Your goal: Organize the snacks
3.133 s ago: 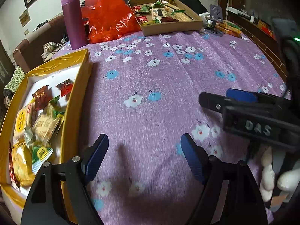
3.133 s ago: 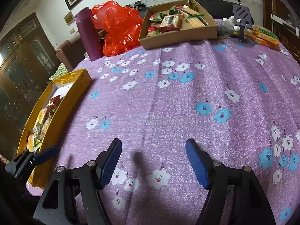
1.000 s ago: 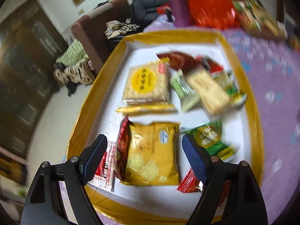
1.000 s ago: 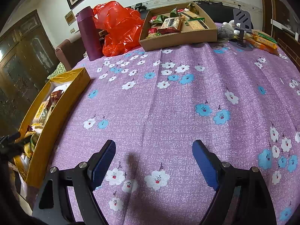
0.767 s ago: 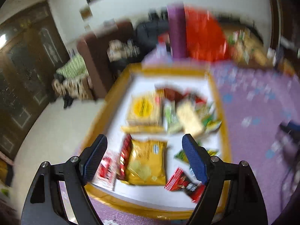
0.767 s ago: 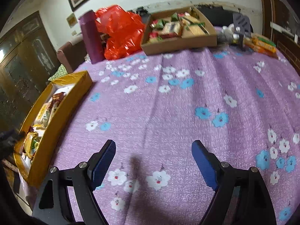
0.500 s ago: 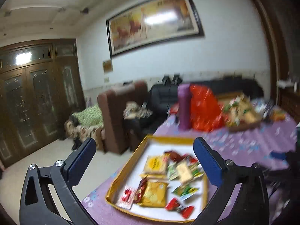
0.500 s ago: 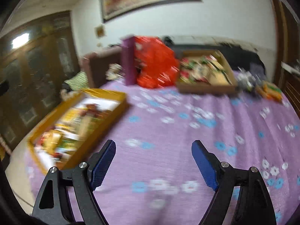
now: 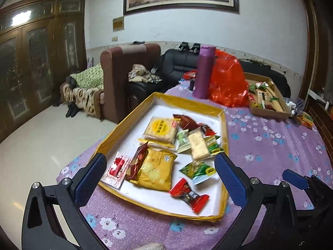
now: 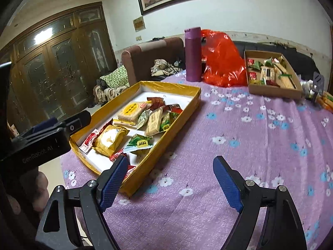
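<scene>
Both tongs are wide open and hold nothing, so I think this is the step before a pick: choosing which snack to take. The left tongs point(image 9: 160, 171) hang up above the near end of the yellow tray point(image 9: 226, 137), and the right tongs point(image 10: 169, 184) hang over the purple cloth point(image 10: 260, 137) on the bench, just beside the tray's near corner. The snacks lie loose in the tray: a gold bag point(image 9: 155, 169) near the front, a red candy point(image 9: 189, 195) at the front right, a green pack point(image 9: 198, 170) between them, a round cracker pack point(image 9: 161, 129) farther back, and a small red and white packet point(image 9: 115, 169) by the left wall. Far across the bench sits a brown box point(image 10: 272, 88) with more snacks in it. I guess snacks go from the tray to that box, or the other way, but I cannot tell which. Next, one pair of tongs should come down over a single snack and close on it. The red candy sits alone, so it looks easy. The gold bag touches a dark red pack point(image 9: 137, 160), so those could come up together. A purple bottle point(image 10: 193, 55) and a red bag point(image 10: 223, 62) stand at the back, well apart from the tongs, and should not get in the way.
</scene>
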`<move>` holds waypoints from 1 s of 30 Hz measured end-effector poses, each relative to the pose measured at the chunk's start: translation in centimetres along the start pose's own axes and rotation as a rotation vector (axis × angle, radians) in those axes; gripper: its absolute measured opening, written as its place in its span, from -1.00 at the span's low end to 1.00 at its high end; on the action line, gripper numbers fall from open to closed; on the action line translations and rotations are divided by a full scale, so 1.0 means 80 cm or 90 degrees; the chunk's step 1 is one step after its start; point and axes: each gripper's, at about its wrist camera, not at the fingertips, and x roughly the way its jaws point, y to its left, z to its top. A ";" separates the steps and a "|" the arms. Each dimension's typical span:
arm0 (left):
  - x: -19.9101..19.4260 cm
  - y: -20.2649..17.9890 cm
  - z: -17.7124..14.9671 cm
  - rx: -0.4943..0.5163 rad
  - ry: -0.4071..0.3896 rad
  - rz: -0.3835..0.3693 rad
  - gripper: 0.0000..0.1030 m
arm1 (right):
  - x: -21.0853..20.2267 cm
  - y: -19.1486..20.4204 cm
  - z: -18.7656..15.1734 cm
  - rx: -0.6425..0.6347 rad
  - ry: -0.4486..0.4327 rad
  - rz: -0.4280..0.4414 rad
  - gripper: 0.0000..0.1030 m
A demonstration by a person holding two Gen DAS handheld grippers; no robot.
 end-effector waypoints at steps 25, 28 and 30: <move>0.042 0.022 -0.020 -0.025 0.087 -0.009 1.00 | 0.030 0.039 -0.009 -0.050 0.060 0.014 0.65; 0.042 0.022 -0.020 -0.025 0.082 -0.010 1.00 | 0.030 0.041 -0.009 -0.054 0.061 0.017 0.65; 0.042 0.021 -0.020 -0.022 0.081 -0.011 1.00 | 0.030 0.042 -0.010 -0.056 0.061 0.019 0.65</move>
